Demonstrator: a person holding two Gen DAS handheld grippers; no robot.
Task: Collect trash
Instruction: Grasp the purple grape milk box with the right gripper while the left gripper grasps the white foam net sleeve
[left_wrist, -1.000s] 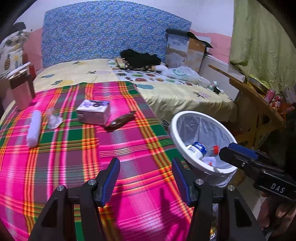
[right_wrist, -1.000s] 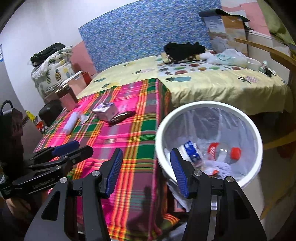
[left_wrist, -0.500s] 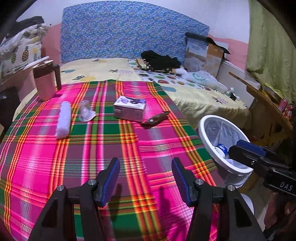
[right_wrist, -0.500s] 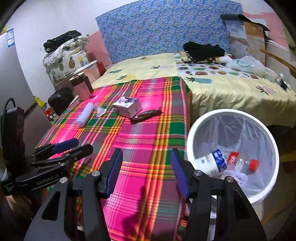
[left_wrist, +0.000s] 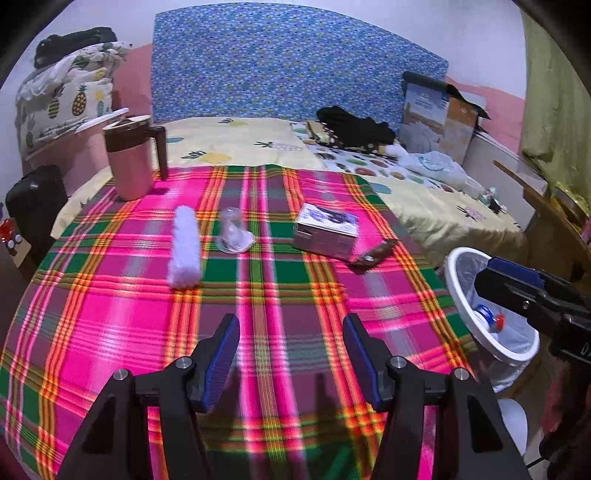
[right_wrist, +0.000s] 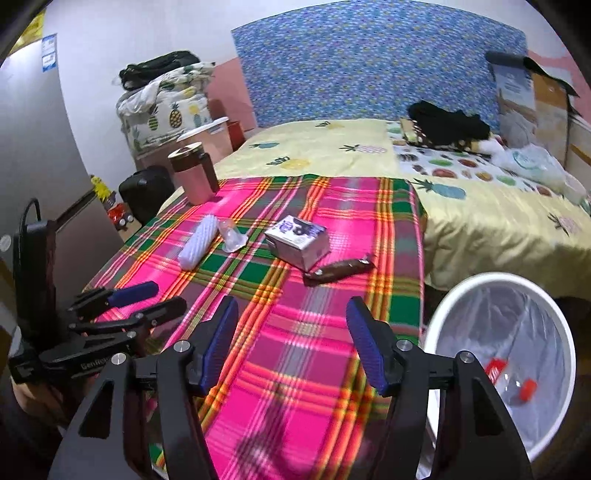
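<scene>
On the pink plaid cloth (left_wrist: 110, 332) lie a small purple-white carton (left_wrist: 327, 230) (right_wrist: 298, 236), a brown wrapper (left_wrist: 373, 254) (right_wrist: 338, 270), a crumpled clear plastic cup (left_wrist: 234, 234) (right_wrist: 231, 234) and a white roll (left_wrist: 183, 252) (right_wrist: 197, 242). A white bin (left_wrist: 458, 295) (right_wrist: 443, 314) with a clear liner holds bottles beside the table's right edge. My left gripper (left_wrist: 291, 350) is open and empty above the near cloth. My right gripper (right_wrist: 291, 336) is open and empty, near the bin.
A pink jug (left_wrist: 131, 162) (right_wrist: 194, 173) stands at the cloth's far left. A bed with yellow sheet (left_wrist: 240, 144) lies behind, with black clothes (left_wrist: 354, 127) and a cardboard box (left_wrist: 439, 110). A wooden table (left_wrist: 546, 206) stands at right.
Both grippers have swung left, away from the bin and toward the table's middle. The items on the cloth now sit straight ahead. Nothing was picked up.
</scene>
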